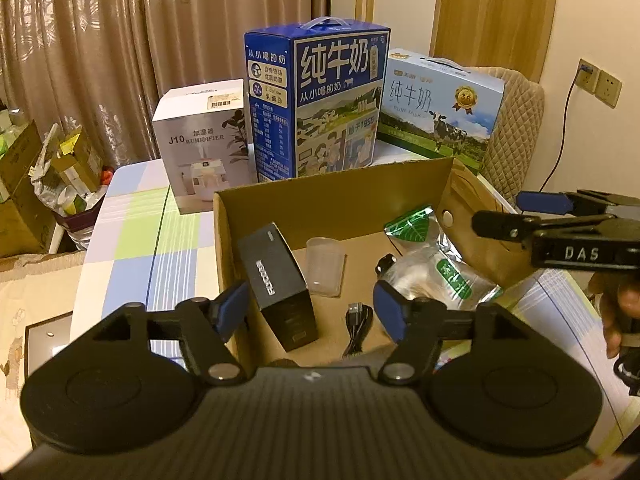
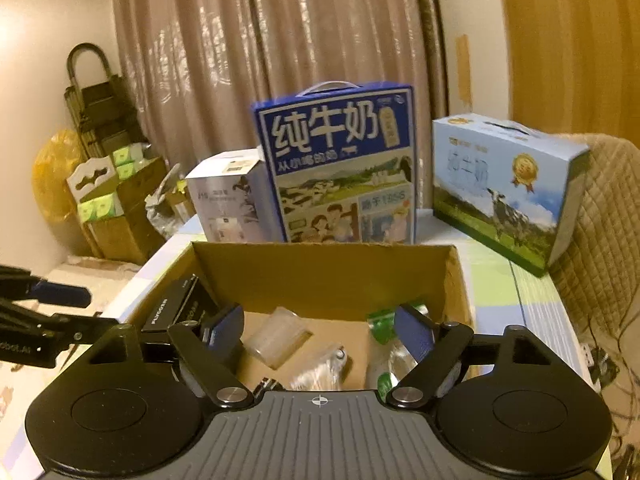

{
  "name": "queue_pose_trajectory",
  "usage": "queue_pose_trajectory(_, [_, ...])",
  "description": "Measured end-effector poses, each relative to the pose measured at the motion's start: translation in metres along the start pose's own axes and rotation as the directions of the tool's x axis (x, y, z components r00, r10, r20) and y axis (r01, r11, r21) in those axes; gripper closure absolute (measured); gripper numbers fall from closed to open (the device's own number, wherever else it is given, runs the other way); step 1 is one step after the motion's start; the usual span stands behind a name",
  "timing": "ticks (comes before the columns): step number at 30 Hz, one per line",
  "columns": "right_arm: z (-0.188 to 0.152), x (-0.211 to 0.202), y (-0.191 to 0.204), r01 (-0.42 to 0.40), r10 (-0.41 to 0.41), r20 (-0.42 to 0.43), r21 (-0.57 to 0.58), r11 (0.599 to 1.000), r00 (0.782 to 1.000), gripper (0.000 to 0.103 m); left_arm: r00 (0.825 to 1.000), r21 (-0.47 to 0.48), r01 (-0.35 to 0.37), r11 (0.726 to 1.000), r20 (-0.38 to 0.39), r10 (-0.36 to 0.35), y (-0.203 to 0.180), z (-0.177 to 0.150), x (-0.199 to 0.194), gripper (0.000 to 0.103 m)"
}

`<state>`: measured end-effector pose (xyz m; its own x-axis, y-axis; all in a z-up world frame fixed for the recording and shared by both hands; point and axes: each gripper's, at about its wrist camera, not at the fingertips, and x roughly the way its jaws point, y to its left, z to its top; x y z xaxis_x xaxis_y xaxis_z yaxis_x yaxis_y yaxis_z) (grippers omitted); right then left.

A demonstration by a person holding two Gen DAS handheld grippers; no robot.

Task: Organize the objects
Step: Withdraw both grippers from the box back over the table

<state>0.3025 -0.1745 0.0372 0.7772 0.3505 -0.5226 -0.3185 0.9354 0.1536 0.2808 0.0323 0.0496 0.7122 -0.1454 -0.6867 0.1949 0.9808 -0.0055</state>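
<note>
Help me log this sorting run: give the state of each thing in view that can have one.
cardboard box: open, holding items
black box: leaning inside, at the left wall
plastic cup: upright, looks empty
clear bag: lying in the box, closed
black cable: lying loose on the box floor
left gripper: open, fingers empty
right gripper: open, fingers empty
</note>
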Motion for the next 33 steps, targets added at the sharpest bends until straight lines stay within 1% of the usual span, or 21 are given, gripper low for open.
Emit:
queue_pose_trajectory(5, [-0.017, -0.032, -0.013, 0.036, -0.038, 0.029, 0.053, 0.998, 0.999, 0.023, 1.0, -0.025, 0.006, 1.0, 0.011, -0.006, -0.003, -0.016, -0.013, 0.035])
queue_pose_trajectory(9, [-0.042, -0.06, -0.022, 0.067, -0.072, 0.03, 0.129, 0.989, 0.997, 0.023, 1.0, -0.05, 0.011, 0.999, 0.013, -0.01, -0.008, -0.033, -0.024, 0.032])
queue_pose_trajectory(13, [-0.075, -0.082, -0.032, 0.094, -0.095, -0.006, 0.195, 0.976, 0.995, 0.023, 1.0, -0.078, 0.02, 0.997, -0.002, -0.021, -0.015, -0.053, -0.031, 0.029])
queue_pose_trajectory(14, [-0.083, -0.086, -0.033, 0.1, -0.098, -0.018, 0.204, 0.974, 0.995, 0.023, 1.0, -0.086, 0.02, 0.996, -0.009, -0.021, -0.017, -0.059, -0.032, 0.027])
queue_pose_trajectory(18, [-0.11, -0.096, -0.037, 0.12, -0.107, -0.07, 0.219, 0.968, 0.992, 0.023, 0.999, -0.108, 0.02, 0.994, -0.047, -0.025, -0.026, -0.083, -0.035, 0.027])
queue_pose_trajectory(19, [-0.112, -0.098, -0.035, 0.118, -0.107, -0.066, 0.21, 0.97, 0.992, 0.023, 0.998, -0.118, 0.021, 0.993, -0.055, -0.027, -0.027, -0.088, -0.035, 0.027])
queue_pose_trajectory(22, [-0.118, -0.102, -0.025, 0.097, -0.089, -0.061, 0.137, 0.986, 0.994, 0.023, 0.997, -0.145, 0.016, 0.989, -0.077, -0.028, -0.032, -0.105, -0.038, 0.024])
queue_pose_trajectory(26, [-0.126, -0.097, -0.019, 0.067, -0.06, -0.071, 0.104, 0.992, 0.996, 0.023, 0.995, -0.175, 0.006, 0.984, -0.098, -0.024, -0.037, -0.123, -0.044, 0.022])
queue_pose_trajectory(30, [-0.137, -0.086, -0.022, 0.025, -0.005, -0.13, 0.156, 0.987, 0.991, 0.023, 0.994, -0.176, -0.002, 0.984, -0.111, -0.017, -0.042, -0.134, -0.051, 0.019])
queue_pose_trajectory(33, [-0.14, -0.084, -0.026, 0.035, -0.007, -0.148, 0.186, 0.982, 0.989, 0.023, 0.993, -0.168, -0.01, 0.986, -0.114, -0.01, -0.045, -0.138, -0.057, 0.017])
